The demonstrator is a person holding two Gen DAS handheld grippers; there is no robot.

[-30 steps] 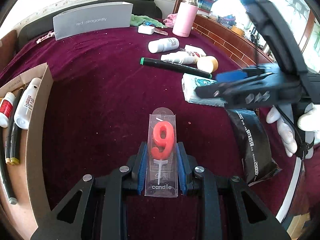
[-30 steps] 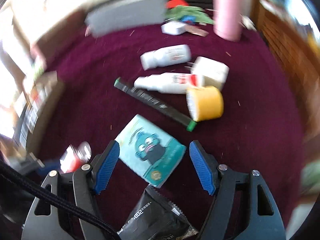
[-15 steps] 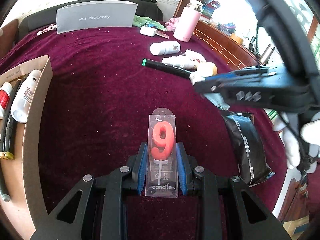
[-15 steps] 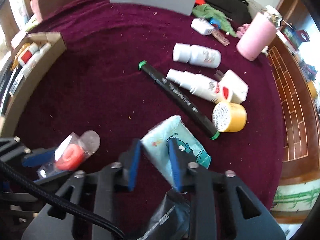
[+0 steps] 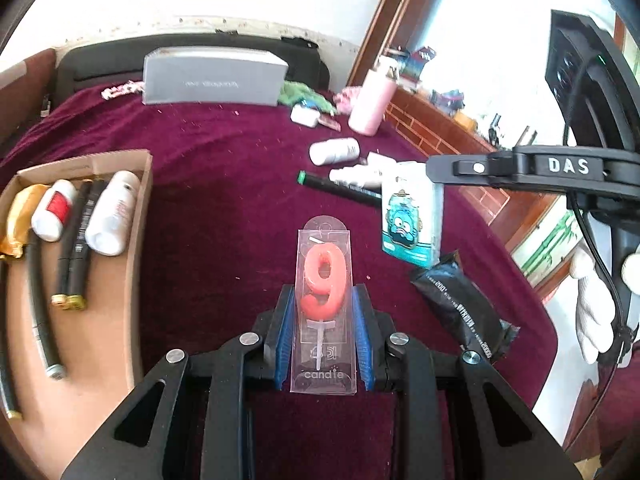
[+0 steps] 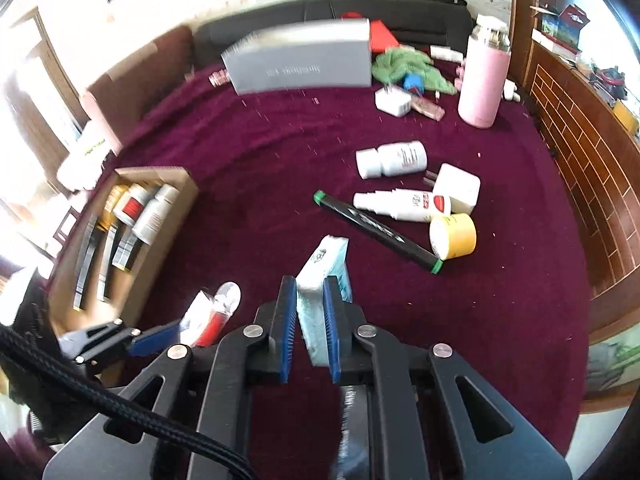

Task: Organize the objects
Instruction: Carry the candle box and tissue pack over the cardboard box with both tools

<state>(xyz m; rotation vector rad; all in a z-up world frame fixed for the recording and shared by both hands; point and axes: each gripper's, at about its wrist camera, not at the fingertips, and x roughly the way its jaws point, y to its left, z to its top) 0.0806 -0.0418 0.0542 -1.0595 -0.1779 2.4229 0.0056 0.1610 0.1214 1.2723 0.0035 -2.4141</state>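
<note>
Both grippers loaded, mid-carry toward the box, as I read it. My left gripper (image 5: 323, 322) has its blue pads pinched nearly closed on the number-9 candle pack (image 5: 324, 312), which stands upright at 12 o'clock from the jaws. My right gripper (image 6: 310, 330) is clamped tight on the tissue pack (image 6: 322, 292), held edge-on and clear of the maroon cloth (image 6: 260, 168). The cardboard box (image 5: 138, 216), already holding bottles and dark tubes, sits at 9 o'clock in the left wrist view and at 10 o'clock in the right. Next move, in my judgement: swing each load over the box and let go low, without knocking the bottles inside; the tissue pack is soft and could slip. The left view shows the tissue pack's cartoon face and the black pouch (image 5: 460, 308) at 3 o'clock, barely visible in the right view. The right view alone shows the yellow-capped jar (image 6: 454, 236), and the green-tipped marker (image 6: 376, 230) and spray bottle (image 6: 400, 204) unobstructed, all waiting at 1 o'clock.
</note>
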